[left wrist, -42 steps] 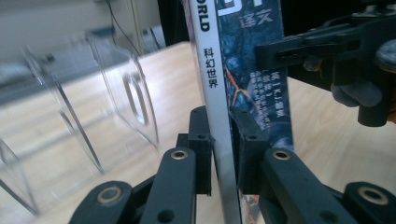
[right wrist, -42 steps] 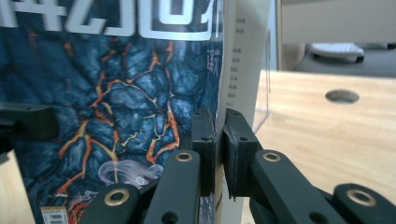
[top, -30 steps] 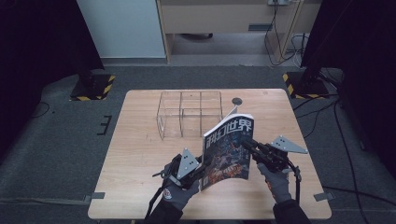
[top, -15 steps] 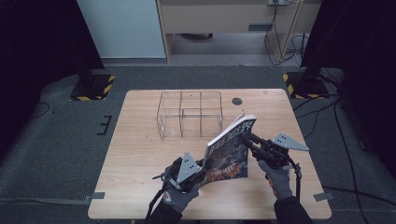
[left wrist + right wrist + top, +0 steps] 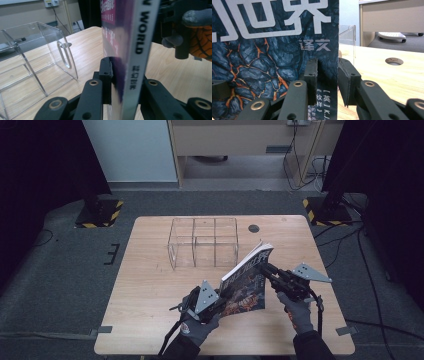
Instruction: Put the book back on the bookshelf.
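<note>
A magazine (image 5: 247,281) with a dark, lava-patterned cover and white title hangs tilted above the table's (image 5: 150,285) front middle, held between both grippers. My left gripper (image 5: 219,299) is shut on its lower spine; in the left gripper view the white spine (image 5: 140,37) runs up between the jaws of the left gripper (image 5: 126,75). My right gripper (image 5: 270,270) clamps the upper right edge. In the right gripper view the cover (image 5: 267,50) slants between the jaws of the right gripper (image 5: 327,72). A clear acrylic divider box (image 5: 202,242) stands empty behind it.
A round cable hole (image 5: 254,228) sits in the table at the back right, also in the right gripper view as the hole (image 5: 394,61). The divider box (image 5: 32,52) stands close to the left gripper. Bare wood lies on the table's left half. Striped stand bases (image 5: 100,214) flank the table.
The magazine has tipped from upright, cover toward me, to leaning back with its top lower. Both grippers kept hold and followed it.
</note>
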`<state>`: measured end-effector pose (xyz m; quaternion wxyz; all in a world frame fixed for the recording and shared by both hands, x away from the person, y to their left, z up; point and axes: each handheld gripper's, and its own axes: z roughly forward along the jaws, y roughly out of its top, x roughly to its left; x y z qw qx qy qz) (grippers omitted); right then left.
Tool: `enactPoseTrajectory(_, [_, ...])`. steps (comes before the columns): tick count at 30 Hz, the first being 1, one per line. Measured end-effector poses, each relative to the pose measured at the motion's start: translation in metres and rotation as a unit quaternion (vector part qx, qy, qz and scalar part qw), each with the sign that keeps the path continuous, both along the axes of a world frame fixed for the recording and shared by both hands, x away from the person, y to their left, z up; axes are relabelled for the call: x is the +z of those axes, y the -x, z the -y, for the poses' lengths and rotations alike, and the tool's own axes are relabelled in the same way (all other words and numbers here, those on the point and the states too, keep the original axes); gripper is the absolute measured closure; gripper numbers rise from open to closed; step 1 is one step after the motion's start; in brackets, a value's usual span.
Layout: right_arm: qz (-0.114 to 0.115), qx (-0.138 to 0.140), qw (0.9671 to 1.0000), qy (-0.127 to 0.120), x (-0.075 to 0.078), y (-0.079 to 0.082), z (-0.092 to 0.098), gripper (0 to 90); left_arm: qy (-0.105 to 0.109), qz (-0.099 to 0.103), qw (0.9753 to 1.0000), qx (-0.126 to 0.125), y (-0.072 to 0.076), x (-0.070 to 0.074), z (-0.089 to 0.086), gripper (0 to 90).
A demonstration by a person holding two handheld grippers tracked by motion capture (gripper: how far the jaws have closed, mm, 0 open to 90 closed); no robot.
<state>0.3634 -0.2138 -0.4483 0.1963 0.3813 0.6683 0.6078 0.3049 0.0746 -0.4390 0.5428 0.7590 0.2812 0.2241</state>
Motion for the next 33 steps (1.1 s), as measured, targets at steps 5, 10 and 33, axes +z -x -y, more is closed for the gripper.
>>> enactPoseTrajectory(5, [0.0,0.0,1.0,0.001,0.001,0.0,-0.001,69.9,0.008,-0.008,0.9999,0.013,-0.004,-0.001,-0.002,75.6])
enactPoseTrajectory(10, [-0.002,-0.001,1.0,0.001,0.0,0.0,-0.001,69.5,0.012,-0.008,0.9998,0.017,-0.005,-0.001,0.001,75.2])
enactPoseTrajectory(33, [-0.006,-0.004,1.0,0.0,-0.002,-0.001,0.0,69.8,0.021,-0.009,0.9994,0.025,-0.014,-0.003,0.005,75.3])
